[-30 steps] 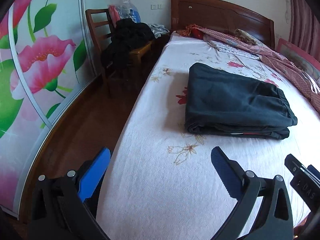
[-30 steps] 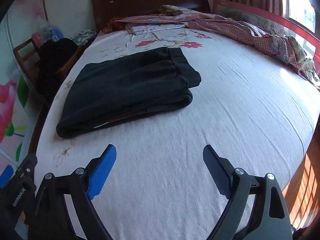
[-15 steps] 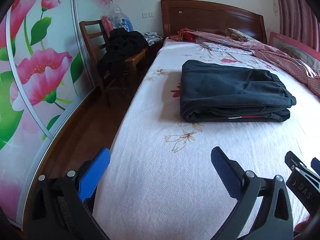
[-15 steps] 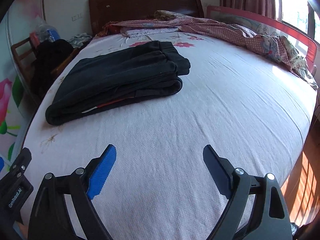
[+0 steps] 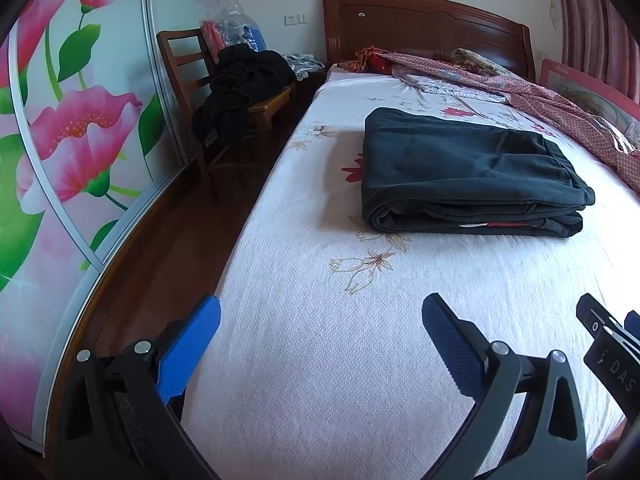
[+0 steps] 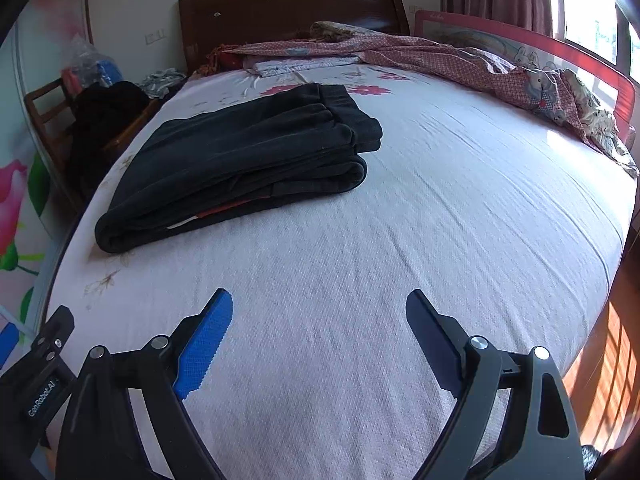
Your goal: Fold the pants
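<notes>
Dark pants (image 5: 464, 168) lie folded into a thick rectangular stack on the white flowered bedsheet (image 5: 320, 360); in the right wrist view the pants (image 6: 240, 160) sit left of centre, a red and white label peeking from between the layers. My left gripper (image 5: 320, 312) hangs open over the sheet near the bed's left edge, well short of the stack, with nothing between its blue pads. My right gripper (image 6: 318, 304) is open too, empty, above bare sheet in front of the pants. Each view catches a corner of the other gripper at its side edge.
A wooden chair (image 5: 192, 80) piled with dark clothes stands left of the bed beside a flowered sliding door (image 5: 72, 140). A red patterned quilt (image 6: 460, 64) lies bunched along the headboard (image 6: 288, 8) and the right side rail. Brown floor runs along both sides.
Both views have tilted upward a little, so the pants sit lower and nearer in frame. Both grippers stay open and empty; the pants have not moved.
</notes>
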`<state>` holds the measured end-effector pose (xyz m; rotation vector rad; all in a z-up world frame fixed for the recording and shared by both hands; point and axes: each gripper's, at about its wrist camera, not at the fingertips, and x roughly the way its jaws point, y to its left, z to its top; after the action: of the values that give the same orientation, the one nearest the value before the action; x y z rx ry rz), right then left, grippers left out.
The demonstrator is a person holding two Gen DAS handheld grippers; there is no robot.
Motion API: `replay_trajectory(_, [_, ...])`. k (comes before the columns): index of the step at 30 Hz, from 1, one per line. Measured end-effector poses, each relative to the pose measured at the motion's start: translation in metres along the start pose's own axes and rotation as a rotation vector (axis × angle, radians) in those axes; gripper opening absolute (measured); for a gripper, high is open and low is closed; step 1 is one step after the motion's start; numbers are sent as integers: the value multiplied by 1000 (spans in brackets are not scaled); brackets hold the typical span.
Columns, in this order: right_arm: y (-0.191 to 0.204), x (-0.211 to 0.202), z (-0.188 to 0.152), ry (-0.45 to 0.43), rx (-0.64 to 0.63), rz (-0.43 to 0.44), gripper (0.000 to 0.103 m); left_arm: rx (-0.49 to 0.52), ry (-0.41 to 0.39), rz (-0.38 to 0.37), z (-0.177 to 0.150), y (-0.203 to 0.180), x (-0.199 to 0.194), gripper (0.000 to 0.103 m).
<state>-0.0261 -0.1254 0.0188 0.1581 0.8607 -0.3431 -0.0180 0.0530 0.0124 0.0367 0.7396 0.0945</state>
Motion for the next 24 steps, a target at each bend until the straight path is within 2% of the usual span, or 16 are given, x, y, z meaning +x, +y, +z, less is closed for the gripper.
replay_trajectory(24, [3, 0, -2, 9, -9, 9, 88, 5, 18, -10, 0, -1, 4, 101])
